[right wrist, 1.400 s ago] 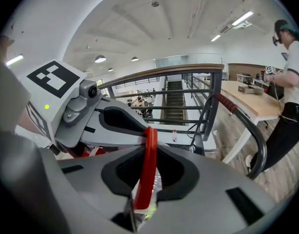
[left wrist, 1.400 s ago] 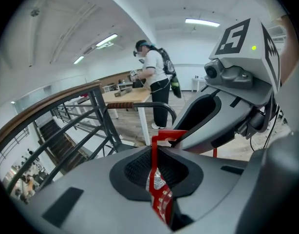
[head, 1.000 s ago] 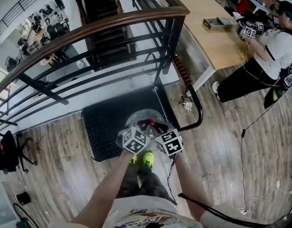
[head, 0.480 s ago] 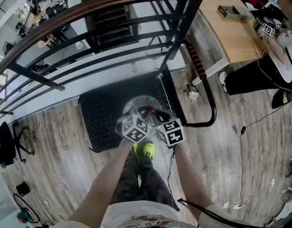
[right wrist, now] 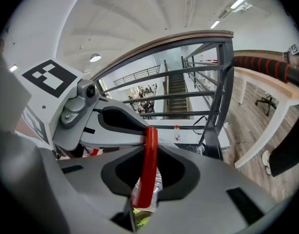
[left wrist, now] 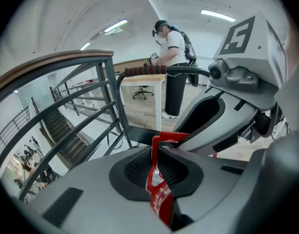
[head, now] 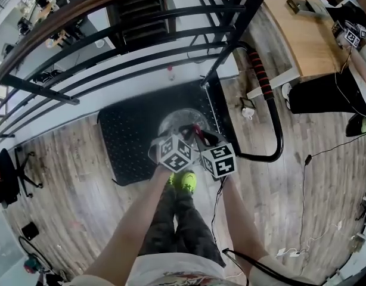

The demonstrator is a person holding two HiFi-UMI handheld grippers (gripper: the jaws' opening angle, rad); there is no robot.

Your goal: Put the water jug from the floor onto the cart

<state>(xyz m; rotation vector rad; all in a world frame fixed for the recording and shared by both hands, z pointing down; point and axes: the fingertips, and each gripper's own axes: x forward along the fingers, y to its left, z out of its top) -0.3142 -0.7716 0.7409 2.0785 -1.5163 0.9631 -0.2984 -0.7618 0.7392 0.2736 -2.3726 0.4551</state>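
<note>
Red plastic forms the handle [head: 197, 133] of the clear water jug [head: 178, 121], and both grippers pinch it. The left gripper [left wrist: 157, 152] has its jaws drawn close together on the red strap. The right gripper [right wrist: 148, 147] clamps the same strap from the other side, so the two meet nose to nose above the jug. The jug hangs beneath the jaws, over the black deck of the cart [head: 129, 142], near the push bar [head: 260, 73]. Whether its base touches the deck I cannot tell.
</note>
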